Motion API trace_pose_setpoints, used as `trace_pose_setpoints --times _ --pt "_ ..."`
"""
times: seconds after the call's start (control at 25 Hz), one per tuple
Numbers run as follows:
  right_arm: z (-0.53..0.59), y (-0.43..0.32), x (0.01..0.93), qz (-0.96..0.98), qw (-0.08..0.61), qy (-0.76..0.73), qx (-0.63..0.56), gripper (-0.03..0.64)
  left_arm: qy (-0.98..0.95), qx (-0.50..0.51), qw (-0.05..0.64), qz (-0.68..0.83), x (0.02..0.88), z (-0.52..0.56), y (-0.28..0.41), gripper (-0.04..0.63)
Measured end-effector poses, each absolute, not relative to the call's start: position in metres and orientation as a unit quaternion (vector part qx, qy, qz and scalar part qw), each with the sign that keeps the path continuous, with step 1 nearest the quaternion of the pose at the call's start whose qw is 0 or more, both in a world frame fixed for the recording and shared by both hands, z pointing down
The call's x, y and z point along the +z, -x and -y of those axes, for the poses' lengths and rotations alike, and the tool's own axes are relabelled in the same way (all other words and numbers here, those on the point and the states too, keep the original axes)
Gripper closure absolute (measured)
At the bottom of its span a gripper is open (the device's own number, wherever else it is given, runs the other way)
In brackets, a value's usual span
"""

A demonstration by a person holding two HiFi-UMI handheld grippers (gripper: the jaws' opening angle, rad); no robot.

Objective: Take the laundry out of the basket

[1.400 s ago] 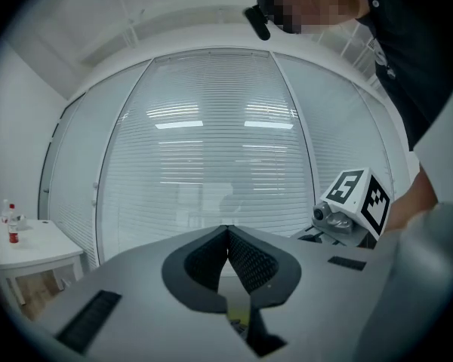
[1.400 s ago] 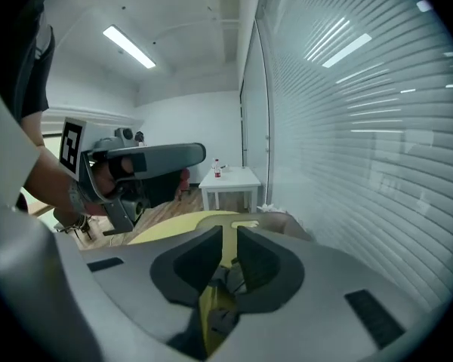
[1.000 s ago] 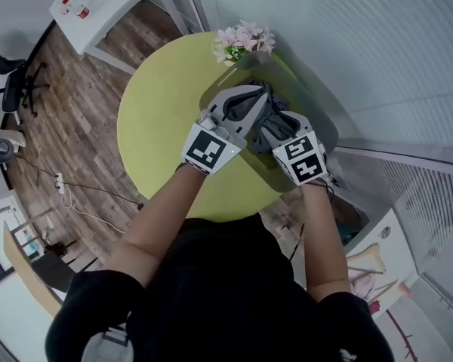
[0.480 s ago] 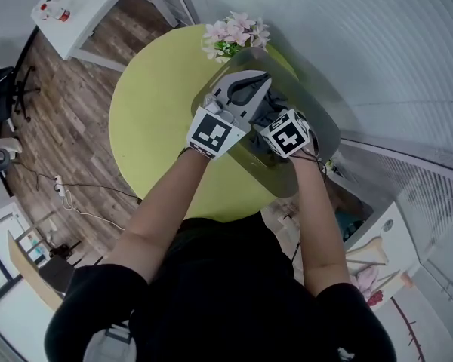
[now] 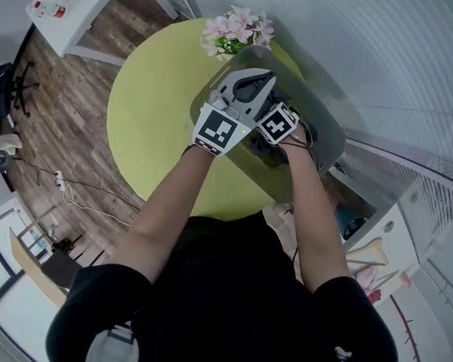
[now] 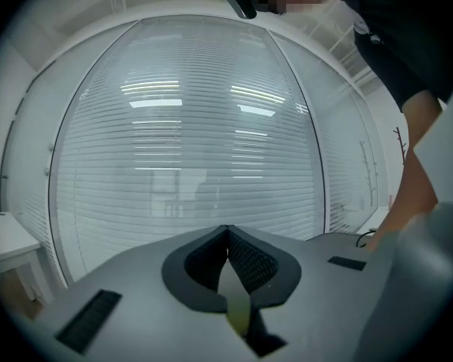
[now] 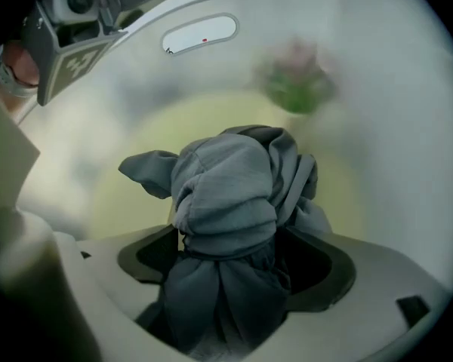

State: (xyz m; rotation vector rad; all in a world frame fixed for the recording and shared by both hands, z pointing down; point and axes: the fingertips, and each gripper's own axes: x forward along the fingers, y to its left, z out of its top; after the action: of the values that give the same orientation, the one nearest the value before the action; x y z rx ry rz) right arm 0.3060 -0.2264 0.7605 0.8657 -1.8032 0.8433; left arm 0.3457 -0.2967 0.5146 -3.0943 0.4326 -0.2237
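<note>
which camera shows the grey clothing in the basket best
The right gripper view: the grey garment fills its centre, folds and all. The head view shows only a dark scrap of it inside the basket. The left gripper view shows none, only blinds.

R gripper [image 7: 234, 240] jaws just opening, grey laundry [image 7: 226, 191] btwn

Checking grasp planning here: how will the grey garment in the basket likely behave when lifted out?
Probably floppy: the grey garment is crumpled in soft folds, so it should sag and trail. Likely light for its bulk; the loose bundle may unfurl and drag on the basket wall.
</note>
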Motion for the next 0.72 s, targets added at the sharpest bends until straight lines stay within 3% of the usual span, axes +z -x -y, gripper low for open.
trace_pose_setpoints --times 0.72 --pt "0.226 -0.297 0.811 0.723 0.482 -0.339 0.361 0.184 0.981 -0.074 -0.020 -0.176 0.524 0.317 -0.330 0.584"
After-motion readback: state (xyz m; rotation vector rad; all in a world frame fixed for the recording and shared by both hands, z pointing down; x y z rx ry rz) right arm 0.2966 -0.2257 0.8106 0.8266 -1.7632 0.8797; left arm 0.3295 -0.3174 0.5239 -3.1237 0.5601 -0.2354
